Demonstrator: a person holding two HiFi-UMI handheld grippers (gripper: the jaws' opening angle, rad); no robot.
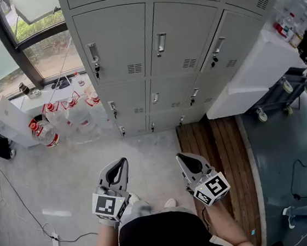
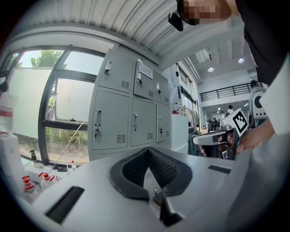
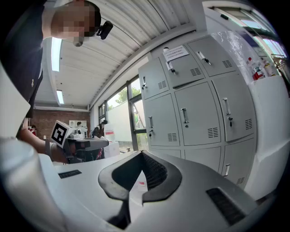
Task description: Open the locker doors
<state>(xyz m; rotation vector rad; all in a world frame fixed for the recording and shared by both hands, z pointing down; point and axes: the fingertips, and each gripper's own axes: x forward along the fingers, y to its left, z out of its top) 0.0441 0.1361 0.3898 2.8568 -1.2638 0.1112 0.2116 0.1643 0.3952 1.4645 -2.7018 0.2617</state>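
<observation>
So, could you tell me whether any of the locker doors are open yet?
All shut: the locker doors in view each sit flush with their frames, with no gap showing along any edge.

Head view steeply down; 2 gripper views face same lockers (image 1: 112,41).

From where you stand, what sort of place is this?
Probably a storage corner of a workshop or lab: a bank of grey metal lockers, big water bottles on the floor by the window, and a wheeled cart.
</observation>
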